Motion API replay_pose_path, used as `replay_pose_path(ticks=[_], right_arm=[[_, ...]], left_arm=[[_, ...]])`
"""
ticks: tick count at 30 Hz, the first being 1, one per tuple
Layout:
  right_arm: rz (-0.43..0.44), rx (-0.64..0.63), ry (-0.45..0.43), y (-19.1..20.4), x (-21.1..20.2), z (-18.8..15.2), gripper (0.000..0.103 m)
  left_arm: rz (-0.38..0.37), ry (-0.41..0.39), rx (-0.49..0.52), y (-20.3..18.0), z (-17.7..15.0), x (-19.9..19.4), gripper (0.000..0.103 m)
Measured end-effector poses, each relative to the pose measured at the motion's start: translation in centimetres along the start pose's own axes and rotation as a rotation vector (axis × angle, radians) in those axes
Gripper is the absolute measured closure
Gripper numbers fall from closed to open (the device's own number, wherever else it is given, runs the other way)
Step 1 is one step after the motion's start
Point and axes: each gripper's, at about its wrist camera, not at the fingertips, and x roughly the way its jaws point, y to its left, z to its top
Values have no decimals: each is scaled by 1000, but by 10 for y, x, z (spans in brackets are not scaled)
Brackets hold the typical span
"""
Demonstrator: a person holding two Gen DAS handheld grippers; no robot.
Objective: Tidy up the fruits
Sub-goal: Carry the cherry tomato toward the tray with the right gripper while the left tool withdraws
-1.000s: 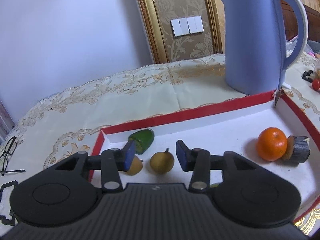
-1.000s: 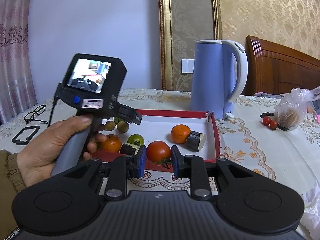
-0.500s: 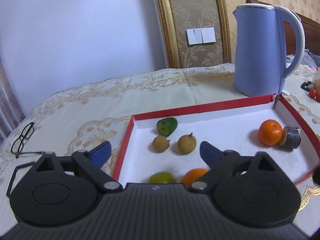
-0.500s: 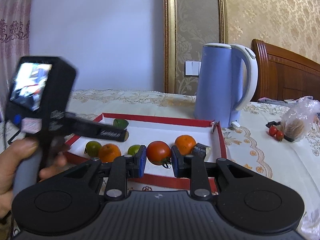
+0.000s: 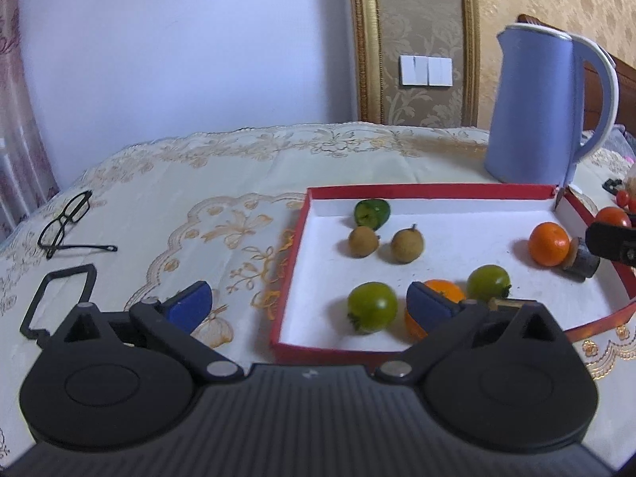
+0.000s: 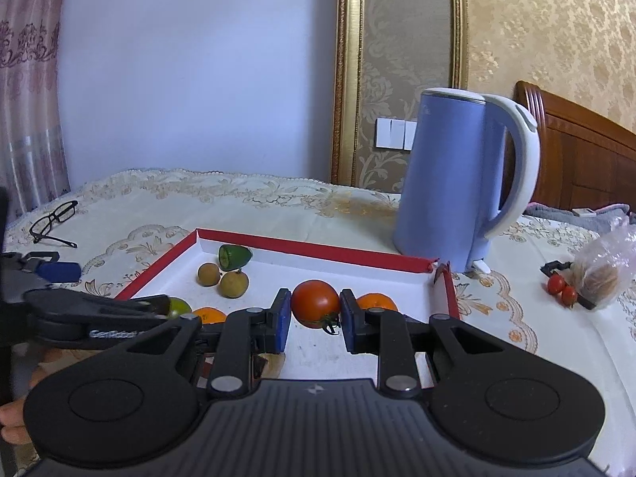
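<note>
Here, on a table (image 5: 167,183) spread with an embroidered cloth, we hold the right tongs (image 6: 314,316) clenched on a red tomato (image 6: 316,304), its blue pads pressing both flanks, above the white floor of a red-rimmed tray (image 6: 318,252). Our left tongs (image 5: 306,306) are opening, near their widest, with nothing gripped: one blue pad hangs over the cloth at 9 o'clock of the tray, the other over the tray's near edge, in front of an orange (image 5: 445,292).

Inside the tray, seen from the left wrist, a green tomato (image 5: 372,307) lies at about 7 o'clock and a second green tomato (image 5: 488,283) just right of the orange. Two brown round fruits (image 5: 362,241) sit side by side near 11 o'clock, with a cut green fruit (image 5: 371,212) just behind them against the far wall. A mandarin (image 5: 548,244) rests at 3 o'clock, touching a dark stubby piece (image 5: 582,264) whose nature we cannot tell.

A blue kettle (image 6: 449,183) stands just beyond the tray's far right corner. Spectacles (image 5: 65,220) lie well off at 9 o'clock. Two cherry tomatoes (image 6: 561,289) and a plastic bag (image 6: 602,268) lie to the right, at 3 o'clock of the tray.
</note>
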Motion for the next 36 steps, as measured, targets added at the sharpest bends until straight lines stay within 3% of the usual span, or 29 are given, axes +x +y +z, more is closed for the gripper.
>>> replay_pose_path(ticks=[36], right_arm=[[-67,68,139,-15,99,26,77]], left_arm=[[5,23,-62,23,-14,11,0]])
